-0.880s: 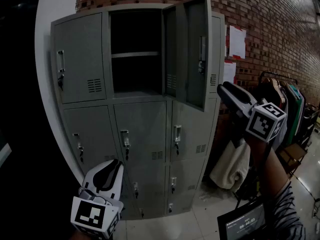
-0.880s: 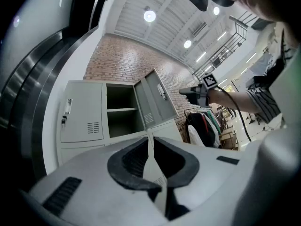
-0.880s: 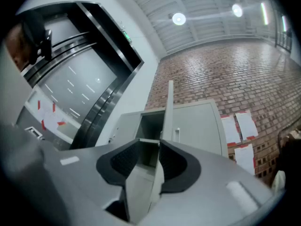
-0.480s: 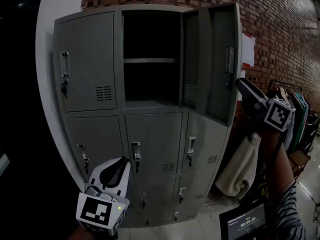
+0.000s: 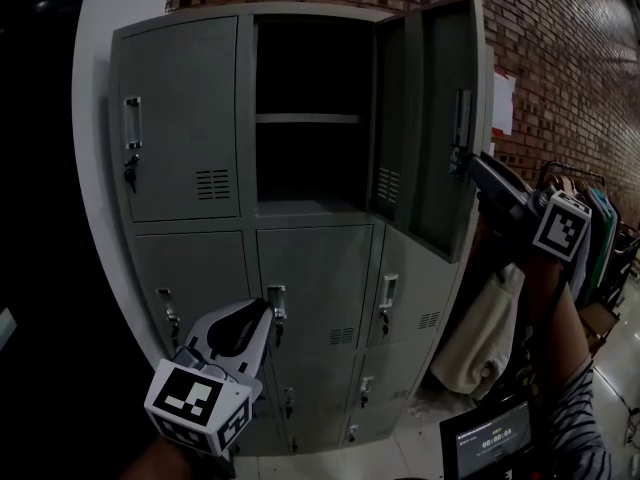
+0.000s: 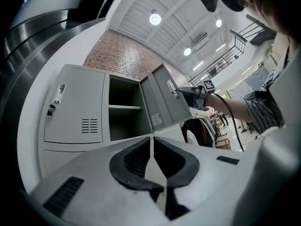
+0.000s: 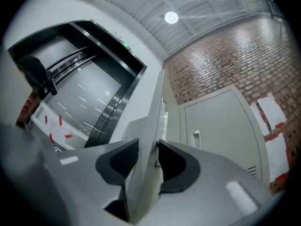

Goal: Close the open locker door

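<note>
Around the free edge of the open locker door (image 5: 436,173), the right gripper (image 5: 470,160) is standing with its jaws spread wide. The thin sheet-metal panel is passing between the dark pads, and a gap is showing on one side. Low at the left, the left gripper (image 5: 262,308) is pointing at the cabinet with its jaws pressed together on nothing. The door is hanging swung out to the right of the top-middle compartment (image 5: 310,63), whose dark interior is showing one flat shelf (image 5: 307,118). Neighbouring doors of the grey steel locker cabinet (image 5: 190,268) are sitting flush, with slotted vents and handles. Behind it, a red brick wall (image 5: 560,48) is rising.
</note>
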The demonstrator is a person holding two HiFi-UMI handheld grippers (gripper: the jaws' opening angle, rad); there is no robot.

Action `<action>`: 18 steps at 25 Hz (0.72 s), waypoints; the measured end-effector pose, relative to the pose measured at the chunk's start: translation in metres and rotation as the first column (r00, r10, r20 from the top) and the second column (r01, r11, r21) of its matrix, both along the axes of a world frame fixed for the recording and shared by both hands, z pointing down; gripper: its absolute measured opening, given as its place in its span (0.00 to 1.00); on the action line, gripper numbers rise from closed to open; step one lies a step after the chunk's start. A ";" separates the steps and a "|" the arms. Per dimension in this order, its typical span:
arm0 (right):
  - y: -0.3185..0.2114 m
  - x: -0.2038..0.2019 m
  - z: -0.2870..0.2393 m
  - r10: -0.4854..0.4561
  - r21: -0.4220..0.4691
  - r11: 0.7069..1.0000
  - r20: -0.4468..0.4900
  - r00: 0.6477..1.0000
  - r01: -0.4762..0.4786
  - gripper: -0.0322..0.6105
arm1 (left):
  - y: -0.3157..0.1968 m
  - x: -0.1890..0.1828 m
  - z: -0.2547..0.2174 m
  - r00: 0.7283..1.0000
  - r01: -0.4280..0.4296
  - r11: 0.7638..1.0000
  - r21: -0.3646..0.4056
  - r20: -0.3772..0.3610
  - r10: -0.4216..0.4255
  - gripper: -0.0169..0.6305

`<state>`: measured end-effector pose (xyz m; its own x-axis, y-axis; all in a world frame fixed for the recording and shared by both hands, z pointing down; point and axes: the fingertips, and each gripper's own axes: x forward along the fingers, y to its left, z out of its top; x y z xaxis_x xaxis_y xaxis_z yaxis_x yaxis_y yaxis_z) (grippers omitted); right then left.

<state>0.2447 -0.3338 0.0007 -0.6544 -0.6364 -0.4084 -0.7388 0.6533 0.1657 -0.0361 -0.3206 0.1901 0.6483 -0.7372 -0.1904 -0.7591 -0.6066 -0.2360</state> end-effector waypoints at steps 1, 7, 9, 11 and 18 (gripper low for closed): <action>0.002 -0.010 0.000 0.000 0.004 1.000 0.010 1.000 0.000 0.26 | -0.001 -0.002 -0.001 1.000 -0.004 1.000 -0.006 -0.009 0.004 0.07; 0.006 -0.078 0.002 0.116 0.053 0.992 0.010 0.993 -0.116 0.25 | 0.000 -0.017 -0.004 1.000 0.008 1.000 -0.002 -0.030 -0.008 0.07; 0.003 -0.099 0.003 0.136 0.064 0.989 0.002 0.991 -0.136 0.25 | 0.002 -0.027 -0.005 0.999 0.019 1.000 -0.001 -0.037 -0.019 0.07; -0.001 -0.119 0.005 0.139 0.058 0.989 -0.001 0.990 -0.139 0.22 | 0.001 -0.039 -0.006 0.998 0.033 0.999 -0.004 -0.048 -0.033 0.07; -0.039 -0.188 0.006 0.109 0.035 0.994 -0.035 0.993 -0.108 0.18 | -0.019 -0.080 -0.011 0.993 0.062 0.997 -0.048 -0.096 -0.066 0.06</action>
